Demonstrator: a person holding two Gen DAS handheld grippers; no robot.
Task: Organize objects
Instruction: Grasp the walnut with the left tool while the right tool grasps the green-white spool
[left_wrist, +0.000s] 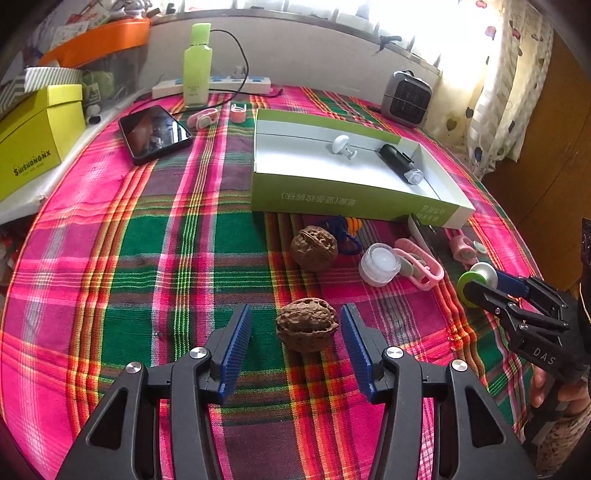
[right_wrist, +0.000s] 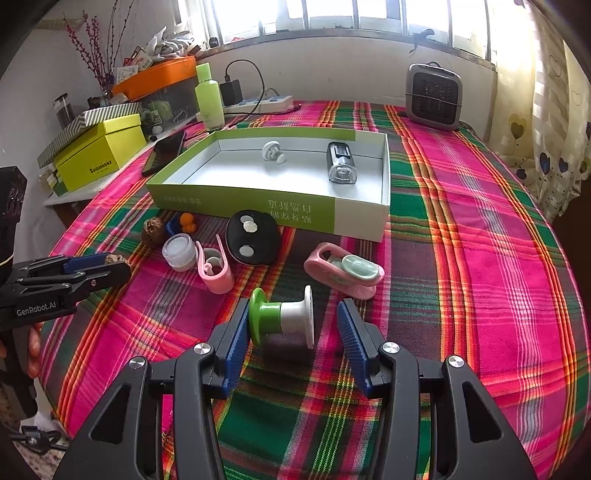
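A brown walnut (left_wrist: 306, 325) lies on the plaid cloth between the blue pads of my left gripper (left_wrist: 295, 310). There is a gap on each side, so the gripper is open. My right gripper (right_wrist: 293, 304) is open too, straddling a green and white spool (right_wrist: 284, 321) that lies on its side. The spool's green flange sits close against the left pad, and the right pad stands clear. A shallow green box (right_wrist: 258, 206) behind them holds a white knob (right_wrist: 271, 151) and a black flashlight (right_wrist: 341, 162). In the left wrist view the right gripper (left_wrist: 476, 284) is at the right edge.
A second walnut (left_wrist: 313, 248), a small white jar (left_wrist: 379, 264), pink clips (left_wrist: 421, 267) and a black disc with coins (right_wrist: 253, 236) lie just before the box. Further back are a phone (left_wrist: 155, 133), a green bottle (left_wrist: 197, 66), a heater (left_wrist: 406, 98) and a yellow box (left_wrist: 33, 147).
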